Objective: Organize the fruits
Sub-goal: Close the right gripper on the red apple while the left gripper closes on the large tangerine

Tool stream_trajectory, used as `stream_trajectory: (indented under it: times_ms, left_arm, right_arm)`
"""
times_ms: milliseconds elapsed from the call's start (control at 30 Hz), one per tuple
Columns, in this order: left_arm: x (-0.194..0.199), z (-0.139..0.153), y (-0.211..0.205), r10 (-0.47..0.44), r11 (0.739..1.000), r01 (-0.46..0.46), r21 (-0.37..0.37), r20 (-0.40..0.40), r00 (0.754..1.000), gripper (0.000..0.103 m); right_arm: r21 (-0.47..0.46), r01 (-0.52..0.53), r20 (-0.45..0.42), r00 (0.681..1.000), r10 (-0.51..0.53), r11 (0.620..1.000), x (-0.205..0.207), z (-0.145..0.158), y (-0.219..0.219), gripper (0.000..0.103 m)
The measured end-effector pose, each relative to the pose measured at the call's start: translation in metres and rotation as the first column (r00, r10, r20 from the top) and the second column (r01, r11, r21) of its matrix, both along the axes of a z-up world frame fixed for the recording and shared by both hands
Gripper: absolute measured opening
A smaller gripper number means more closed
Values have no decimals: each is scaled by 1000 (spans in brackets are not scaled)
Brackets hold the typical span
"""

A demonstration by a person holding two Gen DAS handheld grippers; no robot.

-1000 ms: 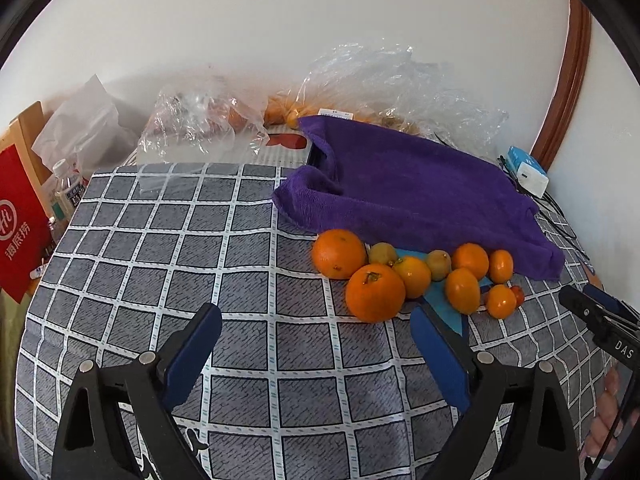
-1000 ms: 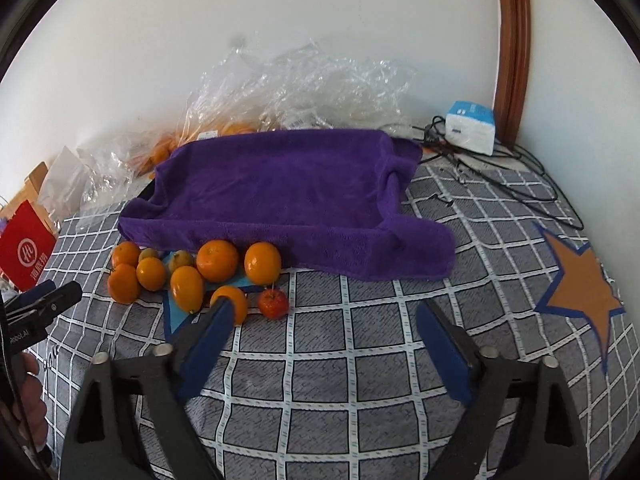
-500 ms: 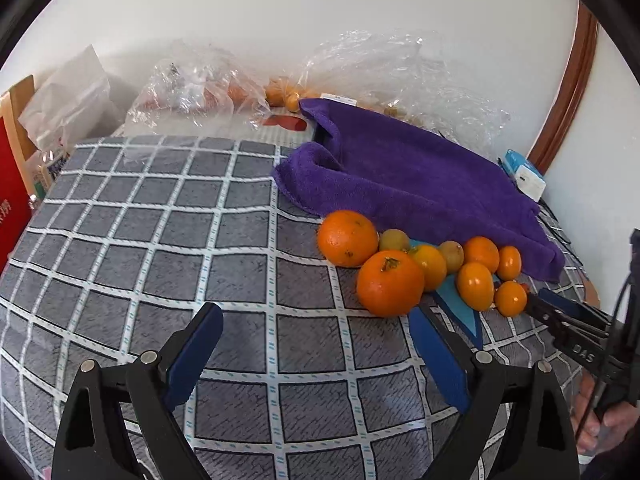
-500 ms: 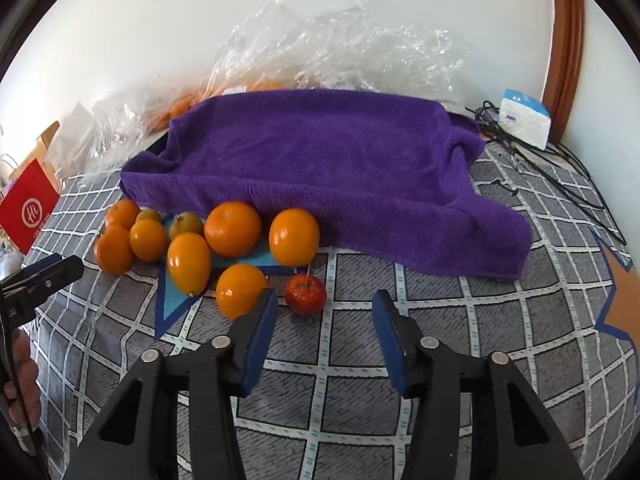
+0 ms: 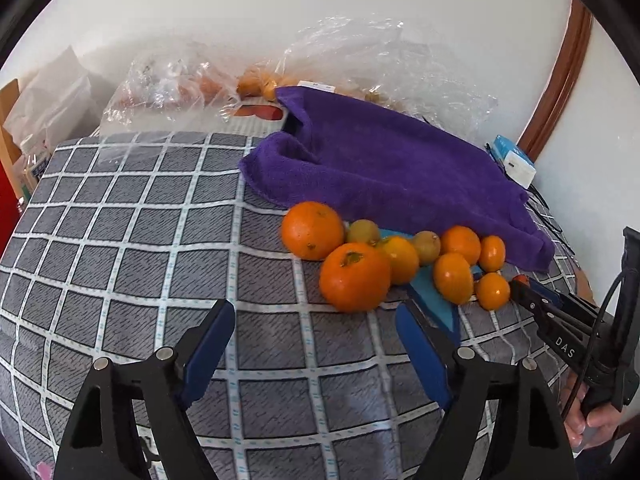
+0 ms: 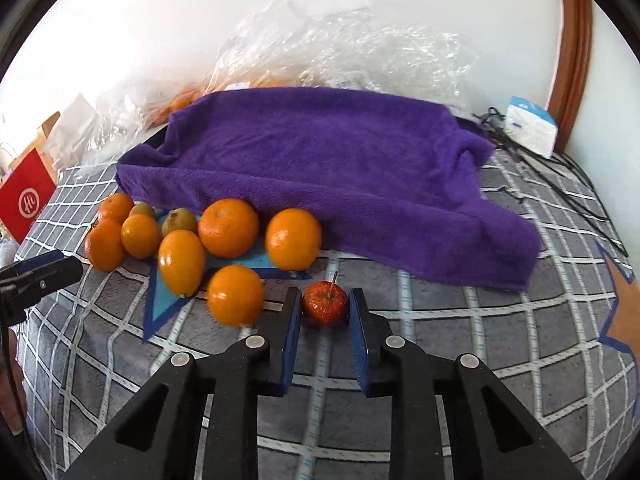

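Note:
A small red fruit with a stem sits on the checked cloth in front of a pile of oranges. My right gripper is shut on it, one blue pad pressing each side. From the left wrist view the right gripper shows at the right edge, with only a sliver of the red fruit visible. My left gripper is open and its jaws are closing with nothing between them. The biggest orange lies just beyond its fingertips, and smaller oranges and greenish fruits cluster behind. A purple towel lies behind the pile.
Crumpled clear plastic bags holding more fruit line the wall. A white and blue box and black cables sit at the back right. A red paper bag stands at the left. A person's hand holds the right gripper.
My right gripper moved forward and down to the red fruit and its jaws closed onto it. My left gripper's jaws narrowed a little and the oranges look nearer.

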State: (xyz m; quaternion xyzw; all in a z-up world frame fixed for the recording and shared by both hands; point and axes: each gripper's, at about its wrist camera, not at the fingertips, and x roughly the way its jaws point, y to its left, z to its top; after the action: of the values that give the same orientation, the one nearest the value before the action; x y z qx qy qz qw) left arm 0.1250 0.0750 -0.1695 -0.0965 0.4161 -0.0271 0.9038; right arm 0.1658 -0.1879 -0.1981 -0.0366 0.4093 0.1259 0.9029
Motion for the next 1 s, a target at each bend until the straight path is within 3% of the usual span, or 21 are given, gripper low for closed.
stream_trajectory:
  times_ms: [200,300,533,700,1000]
  left_arm:
    - [16,-8,-13,-6,1000,6,-24,-4,1000,81]
    - [18,-11,-14,5,999,-4,-42,4,1000,79]
    - [17,-15,-11,17,994,-13,-104,40,999,42]
    - [12,-13,-12,27,995,-21,-94,64,998,40]
    - [0,-7,-3,73,989,-57,-140,115,991,40]
  right_arm:
    - [6,49,18,999,-49,999,-3,1,-29,24]
    - [65,59,9,998,-60,996,-2,1,-41,24]
    - [135,66,-3,998,-66,989,-1,1,-49,24]
    - [122,59,-13,998,-58,991,-1,-2,-47,24]
    - [69,70,-10,998,-69,995,0,-3,-41,24]
